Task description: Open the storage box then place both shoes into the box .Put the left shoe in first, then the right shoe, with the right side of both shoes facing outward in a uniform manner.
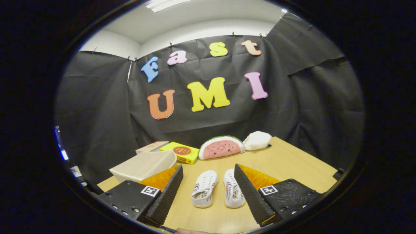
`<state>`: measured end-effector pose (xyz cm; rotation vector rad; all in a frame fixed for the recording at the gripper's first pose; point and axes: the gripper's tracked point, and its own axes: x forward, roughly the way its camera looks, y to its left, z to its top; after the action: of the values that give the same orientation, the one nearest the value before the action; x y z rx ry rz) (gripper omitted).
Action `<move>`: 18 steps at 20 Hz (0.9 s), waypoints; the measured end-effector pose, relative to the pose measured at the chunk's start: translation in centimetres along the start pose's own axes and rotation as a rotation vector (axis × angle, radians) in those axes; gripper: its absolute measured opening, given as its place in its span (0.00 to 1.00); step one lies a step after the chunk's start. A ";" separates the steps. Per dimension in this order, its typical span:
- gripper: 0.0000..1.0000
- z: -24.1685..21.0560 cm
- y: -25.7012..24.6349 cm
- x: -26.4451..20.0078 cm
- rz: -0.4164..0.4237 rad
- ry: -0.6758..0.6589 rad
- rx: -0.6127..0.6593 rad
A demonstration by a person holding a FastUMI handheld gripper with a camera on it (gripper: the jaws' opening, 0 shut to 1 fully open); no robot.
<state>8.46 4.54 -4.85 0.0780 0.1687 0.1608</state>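
I see the storage box [144,165] lying closed on the table [292,162], far left, just beyond the left finger, its long side running left to right. The two shoes [217,188] sit side by side between my fingers, long axes pointing away from me. My gripper [208,172] is spread wide, grasping nothing. I judge the box comes first, so I'd swing left. Beyond the shoes: a yellow box [180,152], a watermelon plush [221,148], a white plush [257,140]
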 end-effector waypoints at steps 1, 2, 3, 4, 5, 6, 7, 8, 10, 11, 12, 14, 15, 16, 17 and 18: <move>0.96 -0.5 0.6 1.3 0.031 0.037 0.004; 0.96 -0.8 1.3 2.5 0.067 0.067 0.000; 0.96 -0.9 1.8 3.6 0.089 0.097 0.004; 0.96 -1.0 2.0 4.9 0.103 0.118 0.012; 0.96 -1.1 2.4 6.2 0.116 0.141 0.021; 0.96 -1.3 2.5 7.5 0.120 0.161 0.026; 0.96 -1.5 2.7 8.9 0.122 0.190 0.031; 0.96 -1.7 3.0 10.2 0.137 0.216 0.036; 0.96 -2.0 4.6 12.3 0.209 0.274 0.032; 0.96 -2.0 4.8 13.2 0.226 0.300 0.034; 0.96 -1.8 5.1 14.3 0.244 0.316 0.046; 0.96 -2.1 6.0 16.0 0.289 0.369 0.079; 0.95 -2.4 6.4 16.8 0.315 0.400 0.098; 0.93 -2.5 7.1 17.3 0.350 0.427 0.120; 0.93 -2.6 7.6 17.6 0.374 0.455 0.139; 0.93 -2.7 7.9 18.0 0.392 0.478 0.160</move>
<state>24.32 15.50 -9.71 0.2318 0.6443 0.5573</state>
